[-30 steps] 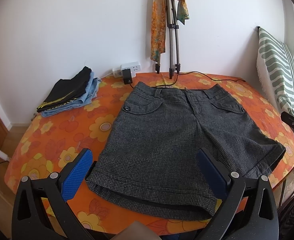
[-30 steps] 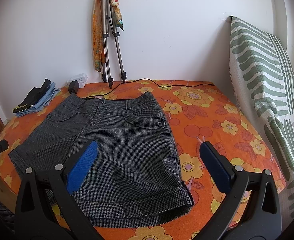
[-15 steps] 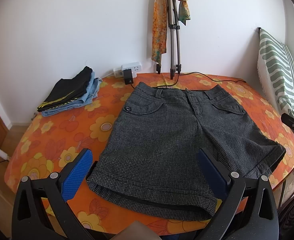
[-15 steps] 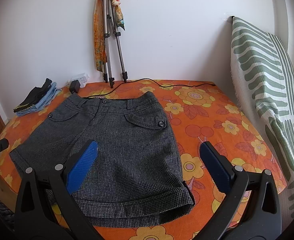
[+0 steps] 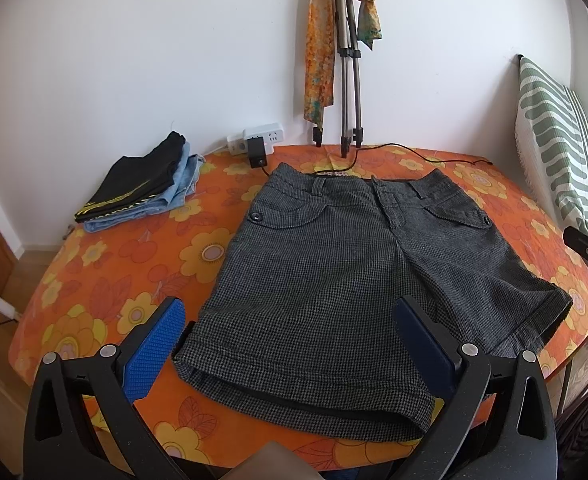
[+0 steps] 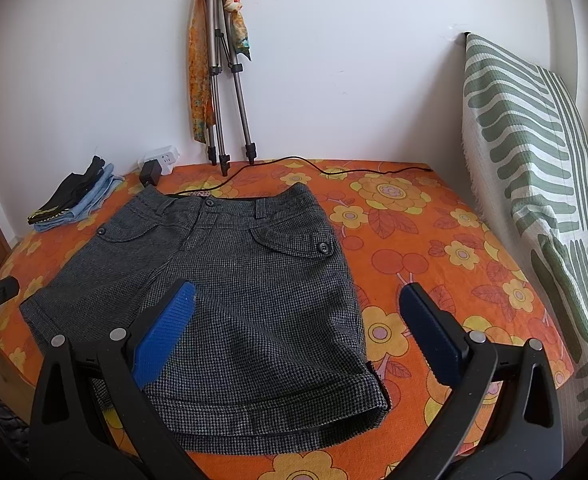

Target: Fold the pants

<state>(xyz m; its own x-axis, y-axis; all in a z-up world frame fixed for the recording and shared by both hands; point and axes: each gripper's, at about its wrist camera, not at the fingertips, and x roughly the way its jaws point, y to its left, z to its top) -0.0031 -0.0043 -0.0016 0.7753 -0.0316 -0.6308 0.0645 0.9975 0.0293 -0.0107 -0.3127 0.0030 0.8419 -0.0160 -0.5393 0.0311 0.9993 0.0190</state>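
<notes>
Both wrist views face the wall (low, near), sharing the shorts (image 5: 354, 280).

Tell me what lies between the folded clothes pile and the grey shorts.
In the left wrist view, only bare flowered tablecloth separates the folded clothes pile from the grey shorts; nothing rests on that stretch.

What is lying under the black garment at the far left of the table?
Under the black garment lies folded light-blue denim, its edges sticking out, on the orange tablecloth. How many denim pieces, or anything lower, is covered.
</notes>
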